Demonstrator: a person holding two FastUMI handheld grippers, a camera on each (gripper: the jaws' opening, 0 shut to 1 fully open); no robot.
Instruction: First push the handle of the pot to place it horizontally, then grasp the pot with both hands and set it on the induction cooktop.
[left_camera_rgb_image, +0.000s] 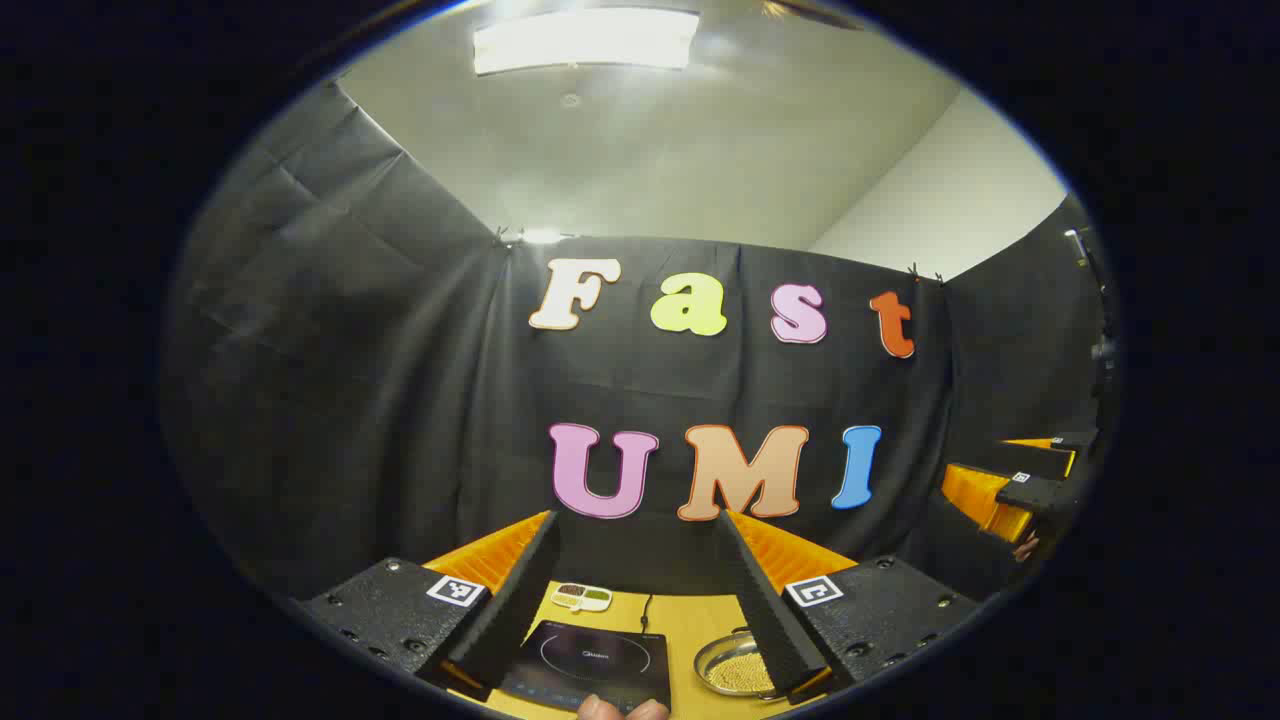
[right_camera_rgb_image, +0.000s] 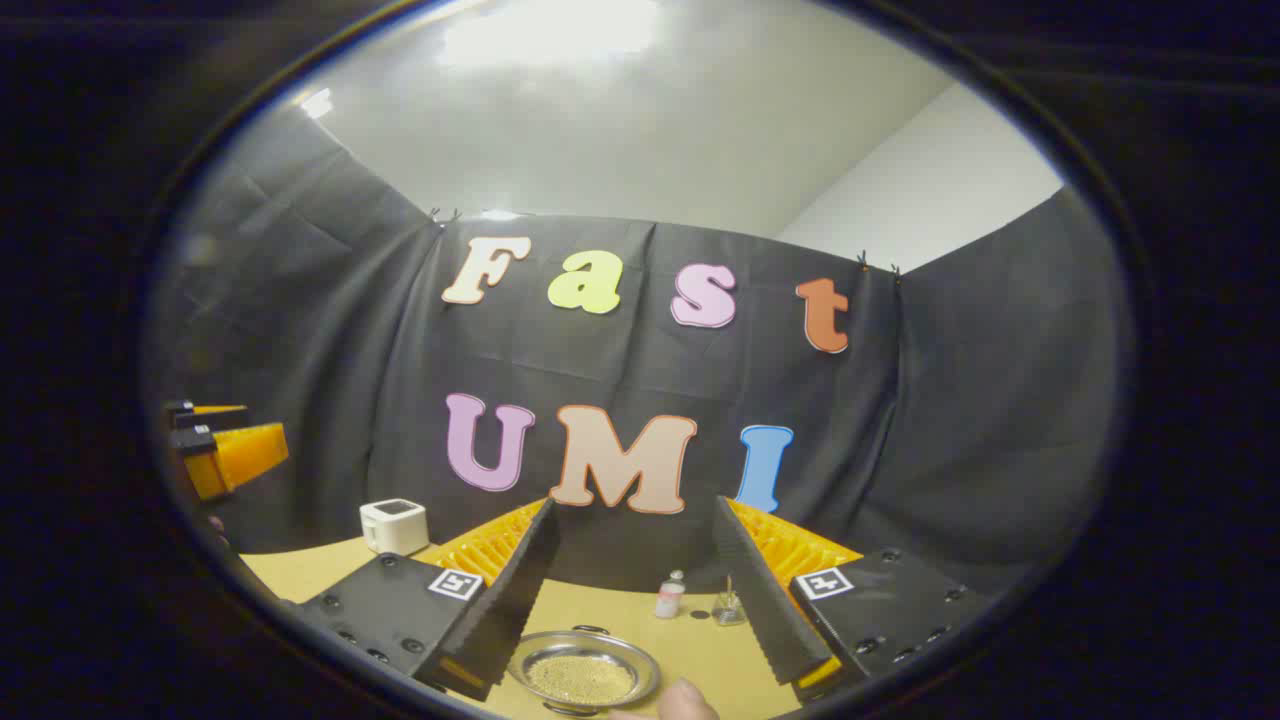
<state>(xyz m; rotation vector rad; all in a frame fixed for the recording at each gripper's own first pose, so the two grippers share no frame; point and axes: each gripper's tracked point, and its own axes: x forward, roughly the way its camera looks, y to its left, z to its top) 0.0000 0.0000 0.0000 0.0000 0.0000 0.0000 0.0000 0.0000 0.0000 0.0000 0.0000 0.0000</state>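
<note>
Fingertips of a hand (right_camera_rgb_image: 688, 700) are showing at the bottom edge of the right gripper view, just beside the pot (right_camera_rgb_image: 583, 675), a shallow metal vessel holding pale grain. Both fingers of the right gripper (right_camera_rgb_image: 640, 590) are standing wide apart and gripping nothing, raised above the worktop (right_camera_rgb_image: 300, 565). Its pot is lying low between those fingers, slightly toward the left finger, with one small loop handle visible at the far rim and another at the near rim. That pair is lying along the line of sight, so the handle axis is judged to be pointing away from the gripper rather than across it.

Seen from the left gripper (left_camera_rgb_image: 640, 590), whose fingers are likewise spread and empty, the induction cooktop (left_camera_rgb_image: 590, 662) is sitting directly below and between the fingers, while the pot (left_camera_rgb_image: 738, 668) is resting on the worktop (left_camera_rgb_image: 690, 615) just beside the cooktop's right edge, partly hidden by the right finger. Nearer to the pot is the right gripper, which is judged better placed for the push. A small dish (left_camera_rgb_image: 581, 597) is lying beyond the cooktop, and a white box (right_camera_rgb_image: 394, 526) is standing toward the worktop's left edge.
</note>
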